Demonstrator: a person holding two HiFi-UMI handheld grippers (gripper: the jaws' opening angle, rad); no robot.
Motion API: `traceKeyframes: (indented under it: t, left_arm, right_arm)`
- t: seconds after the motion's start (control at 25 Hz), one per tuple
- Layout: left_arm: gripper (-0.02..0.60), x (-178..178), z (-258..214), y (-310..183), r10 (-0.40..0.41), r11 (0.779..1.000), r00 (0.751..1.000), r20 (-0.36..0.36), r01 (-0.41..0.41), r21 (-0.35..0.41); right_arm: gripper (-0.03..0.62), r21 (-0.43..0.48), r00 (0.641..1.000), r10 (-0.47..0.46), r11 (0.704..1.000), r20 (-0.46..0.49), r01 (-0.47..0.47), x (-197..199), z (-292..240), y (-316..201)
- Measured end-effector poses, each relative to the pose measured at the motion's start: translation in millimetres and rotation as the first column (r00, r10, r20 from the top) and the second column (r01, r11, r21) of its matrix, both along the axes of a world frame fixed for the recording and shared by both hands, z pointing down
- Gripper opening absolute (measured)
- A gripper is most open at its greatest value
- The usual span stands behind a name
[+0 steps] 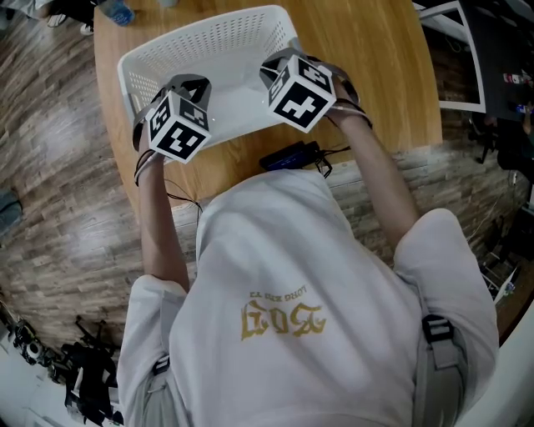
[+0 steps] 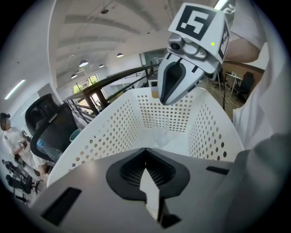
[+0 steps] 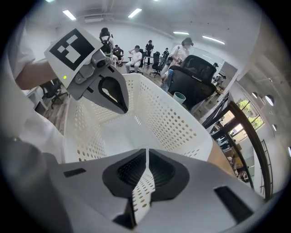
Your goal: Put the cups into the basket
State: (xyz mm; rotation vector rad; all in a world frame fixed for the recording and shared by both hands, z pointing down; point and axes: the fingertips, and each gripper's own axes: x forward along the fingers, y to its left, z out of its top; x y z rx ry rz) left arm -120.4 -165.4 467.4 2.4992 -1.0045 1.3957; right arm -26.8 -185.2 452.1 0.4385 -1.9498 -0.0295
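A white perforated basket [image 1: 217, 42] rests on the round wooden table [image 1: 375, 75]. My left gripper [image 1: 185, 93] is shut on its near rim at the left, and the white wall shows between its jaws [image 2: 148, 175]. My right gripper [image 1: 288, 67] is shut on the near rim at the right, with perforated plastic pinched between its jaws [image 3: 145, 175]. Inside the basket [image 2: 113, 132] a faint clear cup [image 2: 161, 132] stands on the floor near the far wall. Each gripper shows in the other's view: the right one [image 2: 179, 82] and the left one [image 3: 111, 93].
A black device with a cable [image 1: 288, 156] lies on the table between the basket and the person's body. A teal cup-like thing [image 3: 179, 97] sits beyond the basket's side. A blue bottle [image 1: 121, 12] is at the table's far edge. Office chairs and people fill the room behind.
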Motion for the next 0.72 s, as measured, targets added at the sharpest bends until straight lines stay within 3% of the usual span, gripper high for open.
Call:
traceKeyframes:
  t: [0.16,0.4,0.52,0.64,0.72]
  left_arm:
    - [0.005,5,-7,2,-0.017,1.000,0.999,-0.031,0.018,0.017]
    - [0.005,-5,-41,-7,-0.111,0.982,0.992,-0.067,0.120,0.146]
    - [0.005,-12,-68,-12,-0.170,0.949,0.977,-0.125,0.197,0.248]
    - [0.005,-13,-82,-11,-0.191,0.929,0.962,-0.193,0.241,0.280]
    - [0.005,-8,-96,-8,-0.185,0.922,0.933,-0.309,0.274,0.274]
  right_arm:
    - [0.028,-0.007,0.998,0.037,0.999,0.049,-0.037,-1,-3,4]
    - [0.023,-0.008,0.985,0.079,0.997,0.151,-0.079,-14,-17,4]
    - [0.017,0.003,0.979,0.078,0.997,0.189,-0.080,-18,-24,4]
    - [0.012,0.007,0.971,0.096,0.995,0.220,-0.100,-19,-30,7]
    - [0.011,0.024,0.966,0.087,0.995,0.245,-0.095,-22,-34,9]
